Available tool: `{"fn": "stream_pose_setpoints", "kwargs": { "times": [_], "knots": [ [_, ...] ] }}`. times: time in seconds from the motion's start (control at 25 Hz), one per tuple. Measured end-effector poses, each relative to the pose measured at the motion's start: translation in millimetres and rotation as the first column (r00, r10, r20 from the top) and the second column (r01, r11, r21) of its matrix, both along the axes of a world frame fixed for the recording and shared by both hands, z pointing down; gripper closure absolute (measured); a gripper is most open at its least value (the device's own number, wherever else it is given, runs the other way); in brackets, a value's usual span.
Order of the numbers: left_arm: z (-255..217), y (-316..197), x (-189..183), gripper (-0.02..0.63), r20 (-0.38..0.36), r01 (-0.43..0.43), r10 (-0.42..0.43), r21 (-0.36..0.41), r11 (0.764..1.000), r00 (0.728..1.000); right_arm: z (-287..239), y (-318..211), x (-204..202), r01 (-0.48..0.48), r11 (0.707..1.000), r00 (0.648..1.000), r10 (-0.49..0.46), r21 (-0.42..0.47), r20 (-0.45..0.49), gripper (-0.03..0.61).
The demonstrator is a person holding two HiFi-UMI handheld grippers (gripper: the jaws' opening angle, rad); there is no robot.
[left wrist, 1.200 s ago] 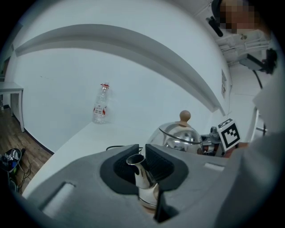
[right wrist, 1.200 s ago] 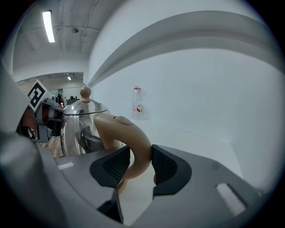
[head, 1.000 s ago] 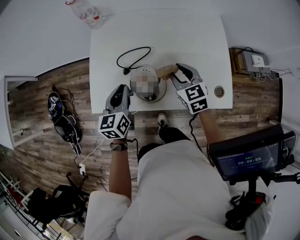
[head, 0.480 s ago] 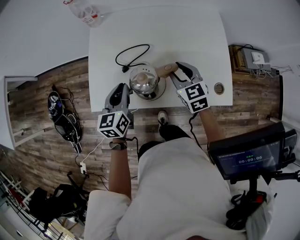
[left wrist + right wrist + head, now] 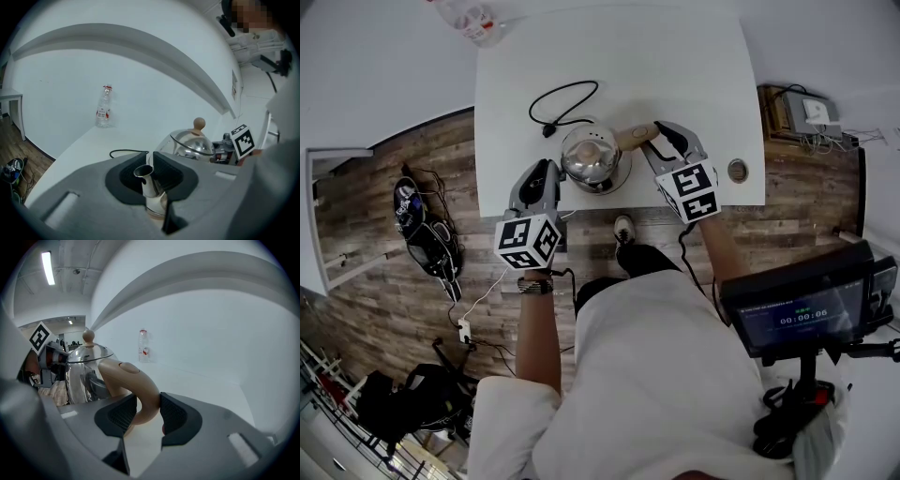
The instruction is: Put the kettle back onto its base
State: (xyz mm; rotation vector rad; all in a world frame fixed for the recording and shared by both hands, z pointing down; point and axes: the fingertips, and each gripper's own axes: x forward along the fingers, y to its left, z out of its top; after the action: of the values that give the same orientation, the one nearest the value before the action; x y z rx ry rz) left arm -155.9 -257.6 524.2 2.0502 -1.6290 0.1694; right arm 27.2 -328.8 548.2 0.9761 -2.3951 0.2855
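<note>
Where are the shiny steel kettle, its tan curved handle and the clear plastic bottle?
shiny steel kettle [image 5: 587, 159], head view, on its domed top.
tan curved handle [image 5: 133, 378], right gripper view, on the upper bend.
clear plastic bottle [image 5: 102, 113], left gripper view, on its label.

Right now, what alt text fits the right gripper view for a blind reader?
The right gripper clamps the beige handle of a shiny kettle. Beyond it, a plastic bottle stands on a white table.

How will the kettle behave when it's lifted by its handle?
Probably rigid: the kettle looks like polished metal. Its shiny body is likely slippery, so the matte handle suits gripping better. It may tilt when lifted, since the handle sits off to one side.
</note>
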Motion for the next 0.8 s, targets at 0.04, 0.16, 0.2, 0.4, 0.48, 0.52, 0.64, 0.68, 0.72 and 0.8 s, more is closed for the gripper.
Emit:
{"fn": "stream_pose_setpoints", "kwargs": {
  "times": [0.04, 0.16, 0.2, 0.4, 0.48, 0.52, 0.64, 0.68, 0.72, 0.8],
  "knots": [
    [1.4, 0.4, 0.8, 0.561, 0.005, -0.003, 0.003, -0.006, 1.0, 1.0, 2.3, 1.0, 0.9, -0.003, 1.0, 1.0, 0.003, -0.005, -0.004, 0.419],
    [2.8, 1.1, 2.3, 0.561, 0.01, -0.006, 0.006, -0.005, 1.0, 1.0, 6.2, 3.3, 3.7, -0.017, 1.0, 1.0, 0.018, -0.013, 0.005, 0.419],
    [3.2, 0.7, 2.2, 0.56, 0.012, -0.004, 0.004, -0.004, 1.0, 1.0, 6.5, 3.2, 4.0, -0.023, 1.0, 1.0, 0.023, -0.018, 0.012, 0.417],
    [11.6, 0.2, 2.0, 0.506, 0.019, 0.008, -0.007, -0.033, 0.999, 1.0, 9.9, -1.6, 8.5, -0.069, 0.997, 0.997, 0.071, -0.047, 0.041, 0.405],
    [14.6, 1.6, 1.5, 0.491, 0.014, 0.015, -0.014, -0.041, 0.999, 1.0, 12.5, -3.7, 15.0, -0.092, 0.994, 0.995, 0.094, -0.052, 0.037, 0.399],
    [16.0, 2.5, 1.0, 0.489, 0.01, 0.019, -0.018, -0.044, 0.999, 1.0, 14.5, -4.4, 18.6, -0.102, 0.993, 0.994, 0.104, -0.056, 0.031, 0.391],
    [19.6, 3.5, -0.5, 0.483, -0.001, 0.028, -0.028, -0.05, 0.998, 1.0, 21.2, -6.3, 29.8, -0.134, 0.988, 0.99, 0.136, -0.077, 0.024, 0.388],
    [20.7, 2.6, -0.5, 0.482, -0.003, 0.03, -0.03, -0.05, 0.998, 1.0, 22.8, -7.6, 33.1, -0.145, 0.986, 0.989, 0.148, -0.084, 0.025, 0.388],
    [21.7, 1.4, -0.3, 0.482, -0.004, 0.03, -0.03, -0.05, 0.998, 1.0, 24.0, -9.0, 35.9, -0.156, 0.984, 0.987, 0.159, -0.09, 0.028, 0.388],
    [23.2, 2.2, -0.2, 0.482, -0.002, 0.03, -0.03, -0.049, 0.998, 1.0, 24.3, -7.7, 38.7, -0.171, 0.981, 0.984, 0.175, -0.094, 0.034, 0.388]
  ]
}}
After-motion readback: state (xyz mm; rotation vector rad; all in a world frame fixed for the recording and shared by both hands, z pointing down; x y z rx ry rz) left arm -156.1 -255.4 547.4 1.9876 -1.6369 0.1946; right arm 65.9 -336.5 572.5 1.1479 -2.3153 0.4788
